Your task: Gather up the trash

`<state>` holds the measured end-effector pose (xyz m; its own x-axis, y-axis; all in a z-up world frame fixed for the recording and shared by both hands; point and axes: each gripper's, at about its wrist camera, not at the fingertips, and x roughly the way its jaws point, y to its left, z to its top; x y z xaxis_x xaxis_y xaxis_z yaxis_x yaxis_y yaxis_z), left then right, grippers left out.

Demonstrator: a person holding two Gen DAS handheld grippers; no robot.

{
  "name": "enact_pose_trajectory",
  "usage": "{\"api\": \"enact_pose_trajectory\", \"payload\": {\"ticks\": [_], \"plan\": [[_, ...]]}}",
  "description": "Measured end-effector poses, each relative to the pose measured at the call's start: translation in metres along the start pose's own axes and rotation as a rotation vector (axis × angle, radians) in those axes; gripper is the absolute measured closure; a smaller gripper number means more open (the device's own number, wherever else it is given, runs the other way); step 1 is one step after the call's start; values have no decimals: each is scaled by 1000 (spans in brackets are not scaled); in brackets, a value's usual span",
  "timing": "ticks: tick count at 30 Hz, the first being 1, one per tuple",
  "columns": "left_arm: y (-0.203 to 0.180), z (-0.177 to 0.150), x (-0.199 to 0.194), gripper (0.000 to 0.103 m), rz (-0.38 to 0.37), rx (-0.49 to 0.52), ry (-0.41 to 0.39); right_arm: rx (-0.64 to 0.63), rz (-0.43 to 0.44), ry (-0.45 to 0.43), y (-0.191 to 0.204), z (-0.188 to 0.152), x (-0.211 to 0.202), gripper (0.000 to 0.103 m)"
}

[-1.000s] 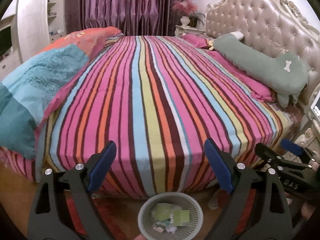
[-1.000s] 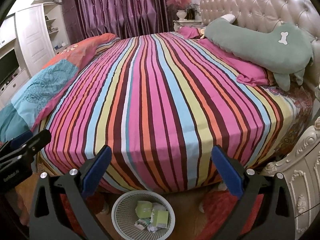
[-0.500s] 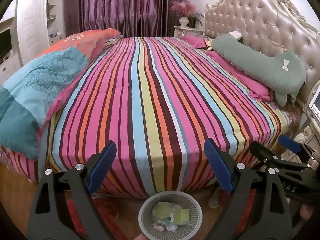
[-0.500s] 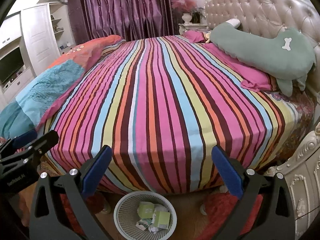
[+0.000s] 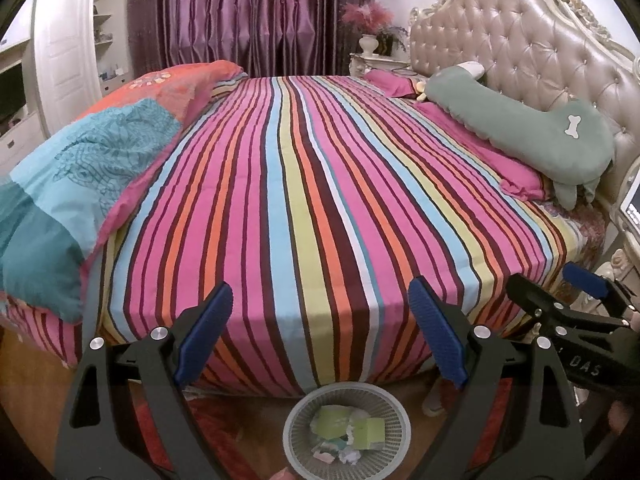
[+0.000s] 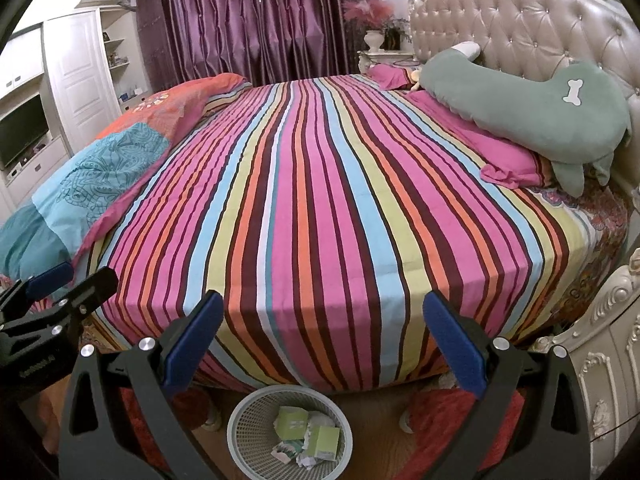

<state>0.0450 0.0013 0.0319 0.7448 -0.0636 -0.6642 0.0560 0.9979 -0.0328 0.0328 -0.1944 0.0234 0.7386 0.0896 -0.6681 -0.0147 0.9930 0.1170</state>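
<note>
Bedspread (image 5: pixel 304 200), striped and bare of litter, fills the space ahead of both claws. Wastebasket (image 6: pixel 290 432) sits on the floor below and just short of the fingertips; the trash (image 6: pixel 308 436), green cartons and crumpled paper, already lies inside. Left gripper (image 5: pixel 320 332) and right gripper (image 6: pixel 320 344) both stand spread wide, pinching nothing. Judging by this, the basket lies about midway, neither hand clearly nearer.
</note>
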Motion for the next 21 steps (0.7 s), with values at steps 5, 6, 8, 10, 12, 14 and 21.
{"api": "enact_pose_trajectory", "payload": {"ticks": [5, 6, 8, 10, 12, 14, 21], "plan": [[0, -2, 2, 16, 12, 15, 3, 3, 5, 6, 0, 0, 1, 7], [-1, -3, 2, 16, 10, 19, 3, 3, 5, 7, -1, 0, 1, 7], [-1, -3, 2, 16, 6, 21, 7, 2, 4, 7, 0, 0, 1, 7], [-2, -2, 2, 16, 9, 25, 9, 3, 5, 7, 0, 1, 1, 7], [-3, -2, 3, 16, 22, 32, 11, 2, 4, 8, 0, 1, 1, 7], [-4, -2, 4, 16, 17, 35, 12, 2, 3, 9, 0, 1, 1, 7], [-9, -3, 4, 11, 66, 65, -20, 6, 7, 23, -1, -2, 5, 7]]}}
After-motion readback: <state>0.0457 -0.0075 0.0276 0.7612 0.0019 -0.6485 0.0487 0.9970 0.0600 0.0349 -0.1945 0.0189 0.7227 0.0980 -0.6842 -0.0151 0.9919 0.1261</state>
